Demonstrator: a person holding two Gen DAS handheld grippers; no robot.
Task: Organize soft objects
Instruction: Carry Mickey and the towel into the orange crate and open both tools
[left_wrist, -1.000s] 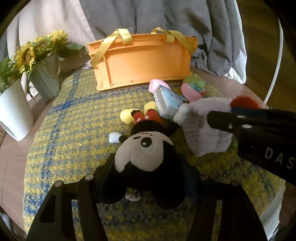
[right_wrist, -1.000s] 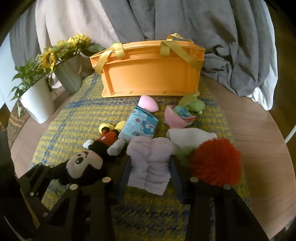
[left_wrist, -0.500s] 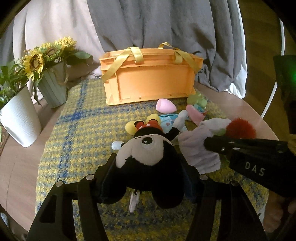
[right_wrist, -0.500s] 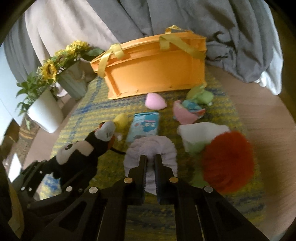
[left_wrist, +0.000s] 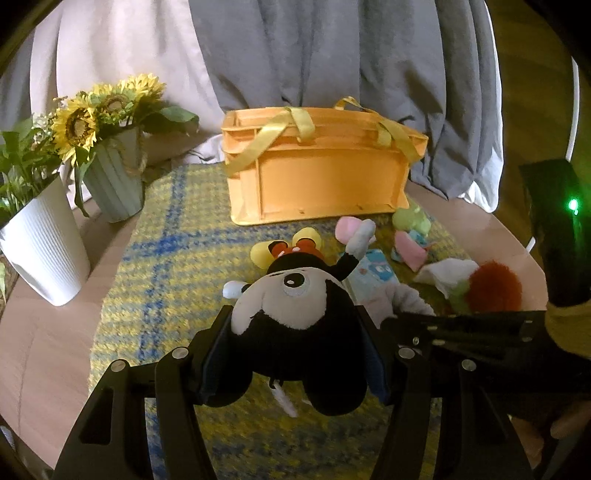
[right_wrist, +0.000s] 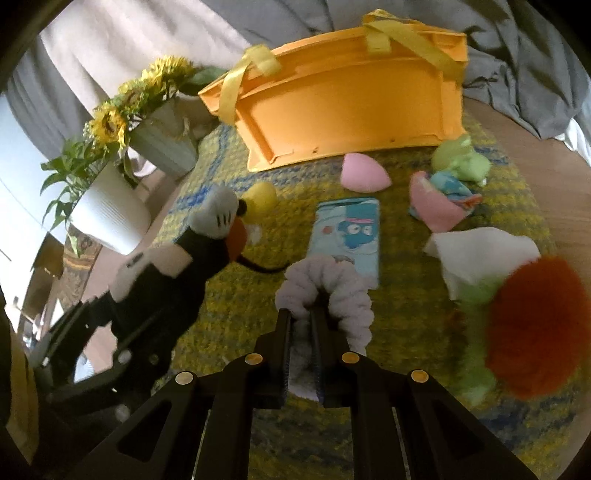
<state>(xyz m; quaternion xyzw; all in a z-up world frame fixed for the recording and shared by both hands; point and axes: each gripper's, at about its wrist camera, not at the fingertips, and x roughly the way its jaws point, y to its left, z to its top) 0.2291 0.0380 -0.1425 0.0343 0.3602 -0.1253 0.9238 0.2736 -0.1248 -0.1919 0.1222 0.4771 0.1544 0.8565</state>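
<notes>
My left gripper (left_wrist: 295, 332) is shut on the head of a black-and-white mouse plush (left_wrist: 295, 306) and holds it above the yellow-blue mat (left_wrist: 166, 266). The plush also shows at the left of the right wrist view (right_wrist: 173, 273). My right gripper (right_wrist: 303, 317) is shut on a lilac fluffy cloth (right_wrist: 325, 288), which bulges around the fingertips. An orange crate (left_wrist: 321, 181) with yellow handles stands at the back of the mat, also in the right wrist view (right_wrist: 347, 99).
On the mat lie a pale blue pouch (right_wrist: 347, 236), a pink pad (right_wrist: 364, 173), pink and green soft toys (right_wrist: 447, 192) and a red pom-pom on white cloth (right_wrist: 532, 325). A white pot (left_wrist: 40, 243) and a sunflower vase (left_wrist: 114, 188) stand left.
My right gripper shut on the lilac cloth and lifted it. My left gripper raised the mouse plush off the mat. Both views tilted upward toward the crate.
</notes>
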